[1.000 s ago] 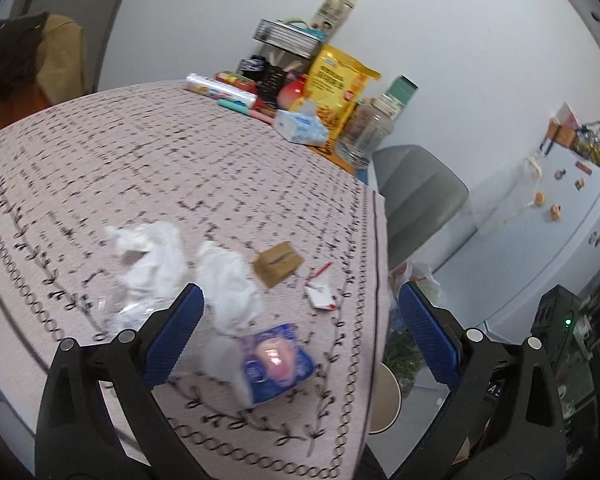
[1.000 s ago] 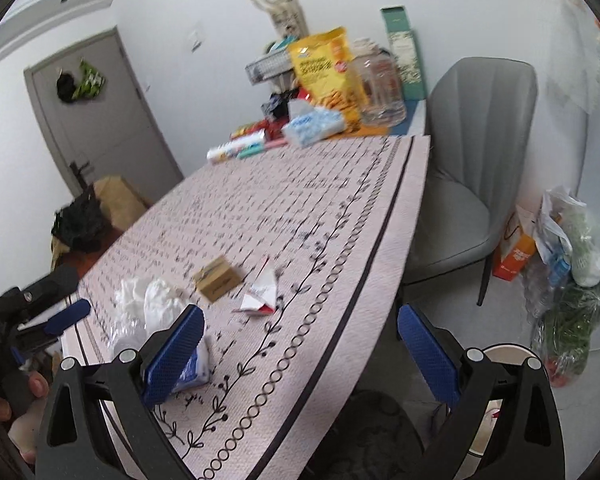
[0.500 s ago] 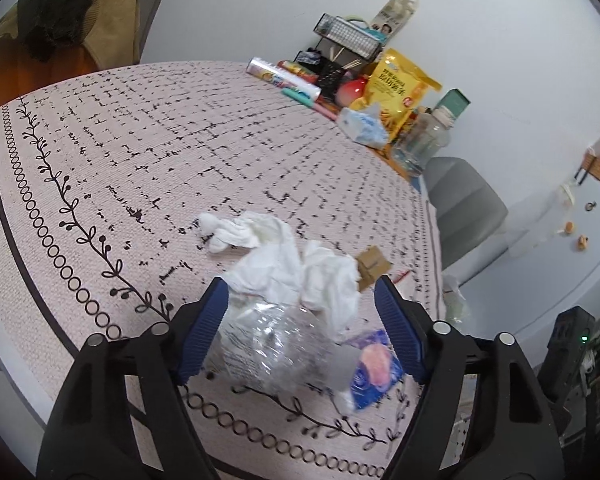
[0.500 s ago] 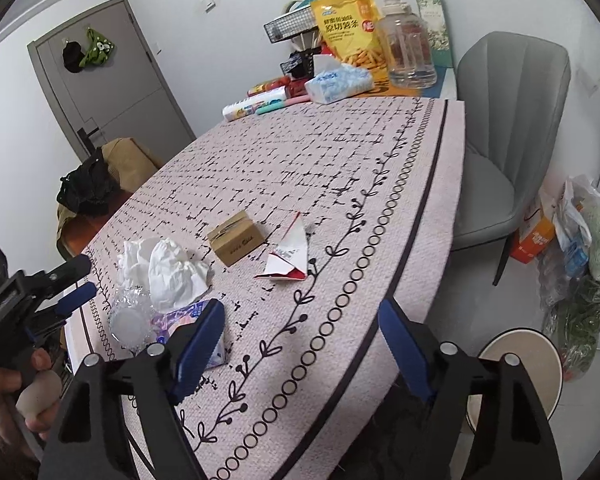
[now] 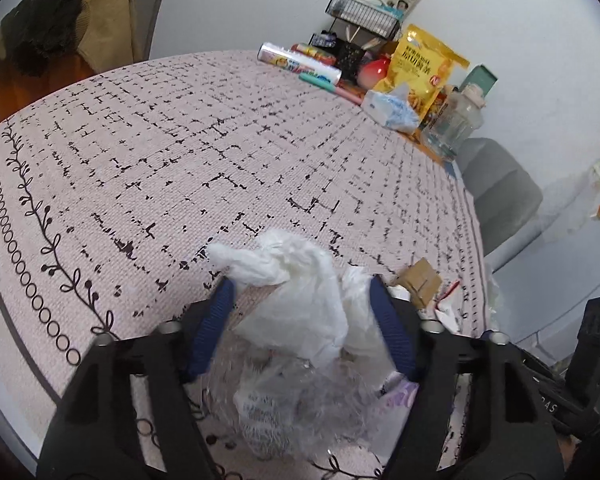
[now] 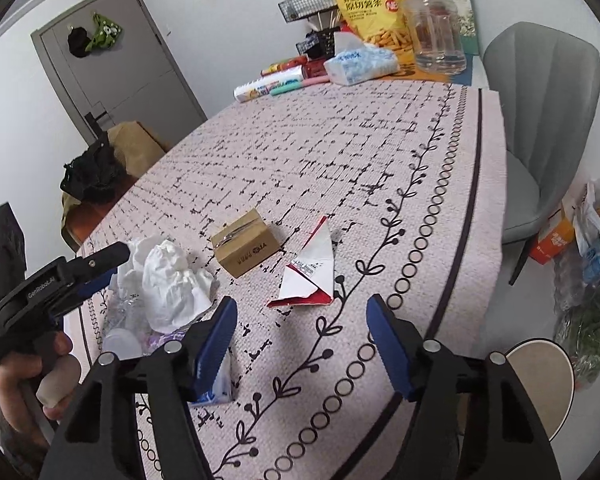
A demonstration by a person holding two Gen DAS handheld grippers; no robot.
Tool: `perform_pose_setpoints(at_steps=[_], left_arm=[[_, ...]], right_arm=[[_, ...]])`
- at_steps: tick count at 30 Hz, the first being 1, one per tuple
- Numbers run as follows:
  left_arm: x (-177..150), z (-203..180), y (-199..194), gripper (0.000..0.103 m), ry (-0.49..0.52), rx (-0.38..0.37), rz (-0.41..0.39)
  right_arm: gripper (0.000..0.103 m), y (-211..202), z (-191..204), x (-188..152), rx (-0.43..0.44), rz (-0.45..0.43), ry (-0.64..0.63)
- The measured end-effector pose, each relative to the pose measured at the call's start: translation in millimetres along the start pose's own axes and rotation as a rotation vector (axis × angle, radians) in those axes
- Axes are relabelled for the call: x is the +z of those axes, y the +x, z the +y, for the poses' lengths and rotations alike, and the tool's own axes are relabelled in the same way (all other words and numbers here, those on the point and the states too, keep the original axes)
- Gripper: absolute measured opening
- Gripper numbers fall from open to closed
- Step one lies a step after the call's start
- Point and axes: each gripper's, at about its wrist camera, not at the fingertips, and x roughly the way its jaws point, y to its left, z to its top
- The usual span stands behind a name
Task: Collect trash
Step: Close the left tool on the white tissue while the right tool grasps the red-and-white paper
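Note:
Crumpled white tissue [image 5: 300, 292] lies on clear plastic wrap [image 5: 292, 392] near the table's front edge. My left gripper [image 5: 300, 284] straddles this heap; its jaws are closing, with the pads beside the tissue and no squeeze visible. In the right wrist view the left gripper [image 6: 108, 268] reaches over the tissue [image 6: 172, 284]. My right gripper [image 6: 302, 302] is closing over bare cloth, nothing between its pads. A torn red-and-white paper [image 6: 310, 276] lies just beyond its tips. A small cardboard box [image 6: 246, 246] sits behind, and a blue packet [image 6: 216, 390] lies under its left finger.
A yellow snack bag [image 6: 372, 4], glass jar [image 6: 436, 32] and tissue pack [image 6: 360, 62] crowd the table's far end. A grey chair [image 6: 548, 120] stands to the right. A round bin lid [image 6: 540, 380] and plastic bags [image 6: 588, 280] are on the floor. A person's hand [image 6: 28, 380] holds the left gripper.
Both grippers came forward and down toward the table while their jaws narrowed. The left one now has the tissue heap between its fingers; the right one neared the torn paper.

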Motion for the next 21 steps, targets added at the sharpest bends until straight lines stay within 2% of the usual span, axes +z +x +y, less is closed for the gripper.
perform_pose_setpoints(at_steps=[1,2,4,5,6,7,8,12,21], left_arm=[[1,1,3,0.045,-0.009,-0.002,0.01],[2,1,5,0.041,-0.015,0.0,0.019],[3,1,9,0.024,-0.02,0.005,0.032],[3,0,9,0.02,-0.021,0.002,0.035],[3,0,9,0.012,-0.018,0.001,0.035],[2,-1,7,0.006,-0.012,0.008,0.034],[2,-2,5,0.005,-0.01,0.008,0.03],[3,-4,-8,0.003,-0.01,-0.001,-0.002],[13,-5,-48,0.003,-0.022,-0.024,-0.097]], right_arm=[[0.062,3,0,1,-0.002,0.009,0.001],[0.059,7,0,1,-0.001,0.018,0.004],[0.057,14,1,3,0.002,0.033,0.008],[0.056,16,1,4,0.001,0.033,0.006],[0.055,17,1,5,-0.001,0.032,0.003],[0.051,19,2,6,-0.006,0.034,-0.002],[0.041,21,2,6,-0.01,0.038,-0.005],[0.025,25,3,11,-0.005,0.036,-0.01],[0.019,7,11,13,0.021,-0.001,-0.024]])
